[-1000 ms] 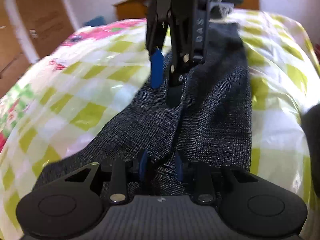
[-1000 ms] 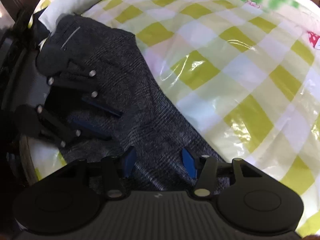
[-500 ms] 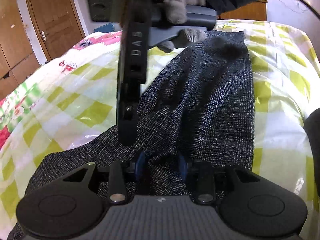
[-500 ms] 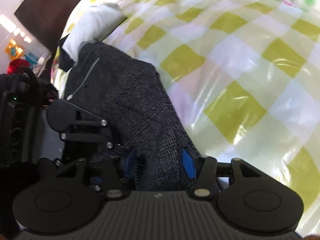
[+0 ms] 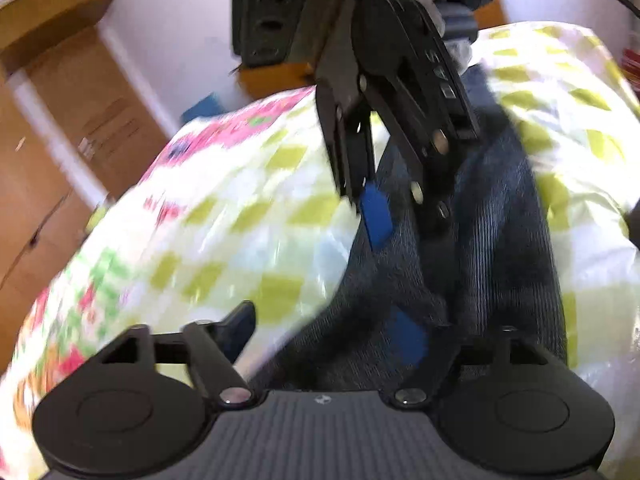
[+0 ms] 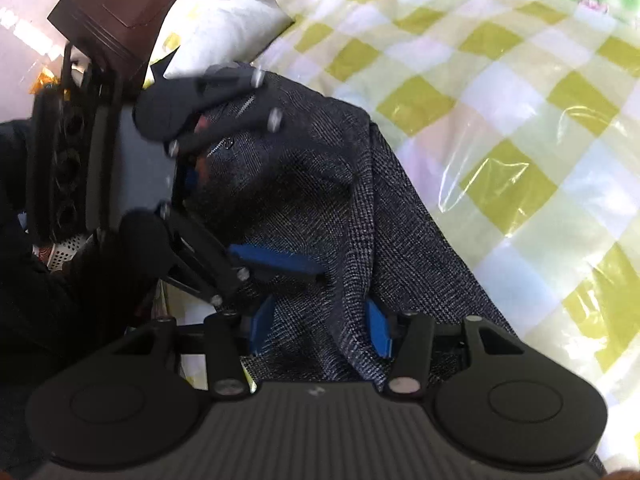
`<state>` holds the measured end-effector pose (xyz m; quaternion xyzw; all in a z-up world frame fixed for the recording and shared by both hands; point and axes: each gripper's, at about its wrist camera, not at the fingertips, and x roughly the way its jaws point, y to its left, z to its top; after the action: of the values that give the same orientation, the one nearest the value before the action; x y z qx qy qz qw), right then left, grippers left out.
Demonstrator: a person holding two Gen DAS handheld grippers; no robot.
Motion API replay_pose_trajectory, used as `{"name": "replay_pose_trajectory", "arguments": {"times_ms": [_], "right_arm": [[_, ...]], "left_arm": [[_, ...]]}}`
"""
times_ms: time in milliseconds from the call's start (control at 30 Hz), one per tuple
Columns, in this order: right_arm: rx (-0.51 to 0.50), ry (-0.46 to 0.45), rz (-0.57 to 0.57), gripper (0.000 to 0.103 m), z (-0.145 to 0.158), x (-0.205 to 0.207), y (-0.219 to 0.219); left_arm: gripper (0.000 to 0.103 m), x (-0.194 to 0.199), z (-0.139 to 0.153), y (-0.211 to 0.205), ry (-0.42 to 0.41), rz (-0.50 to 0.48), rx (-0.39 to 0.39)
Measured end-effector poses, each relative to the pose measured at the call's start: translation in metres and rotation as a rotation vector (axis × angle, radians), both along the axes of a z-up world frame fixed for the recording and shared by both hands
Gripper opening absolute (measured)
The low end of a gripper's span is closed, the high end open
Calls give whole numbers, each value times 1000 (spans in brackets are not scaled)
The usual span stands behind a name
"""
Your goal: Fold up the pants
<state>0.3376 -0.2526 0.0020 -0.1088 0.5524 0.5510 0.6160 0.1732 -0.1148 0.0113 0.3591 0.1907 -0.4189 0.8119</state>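
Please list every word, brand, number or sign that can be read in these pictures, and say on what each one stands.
"DAS": pale letters on the side of the right hand-held gripper, seen in the left wrist view.
Label on the cardboard box: too blurred to read.
Right wrist view: no readable text.

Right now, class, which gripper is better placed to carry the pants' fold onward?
Right. The right gripper has the dark grey pants bunched between its blue pads, seemingly gripped. The left gripper hangs wide open, holding nothing.
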Motion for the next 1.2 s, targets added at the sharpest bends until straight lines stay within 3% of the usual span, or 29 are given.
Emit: {"name": "replay_pose_trajectory", "arguments": {"times_ms": [167, 233, 267, 367, 500, 567, 633, 867, 933, 1000, 1067, 1200], "right_arm": [[13, -48, -5, 52, 16, -15, -9], [24, -61, -21, 52, 22, -17, -17], [31, -66, -34, 50, 23, -16, -21], [-7, -103, -137, 51, 17, -7, -45], [-118, -142, -165, 53, -4, 4, -50], [-138, -133, -139, 54, -10, 7, -43], [-170, -118, -85, 62, -15, 6, -38], [-327, -92, 80, 62, -23, -4, -20], [-341, -123, 71, 54, -16, -7, -15], [-375, -192, 25, 27, -11, -10, -14], [-402, -241, -31, 16, -11, -9, -15], [-427, -363, -188, 12, -19, -6, -17]], "left_arm": [[91, 19, -16, -33, 134, -212, 165], [83, 25, -23, -42, 187, -230, 214], [74, 27, -25, -44, 203, -224, 225], [53, 32, -23, -42, 261, -202, 211], [41, 30, -19, -37, 263, -183, 170], [40, 25, -14, -34, 240, -182, 152], [39, 18, -8, -27, 214, -187, 129], [39, 2, 2, -29, 181, -213, 90], [39, 1, 1, -27, 169, -211, 77], [38, 5, -2, -27, 115, -177, 77], [37, 12, -7, -29, 42, -122, 98], [36, 35, -18, -31, -36, 21, 89]]}}
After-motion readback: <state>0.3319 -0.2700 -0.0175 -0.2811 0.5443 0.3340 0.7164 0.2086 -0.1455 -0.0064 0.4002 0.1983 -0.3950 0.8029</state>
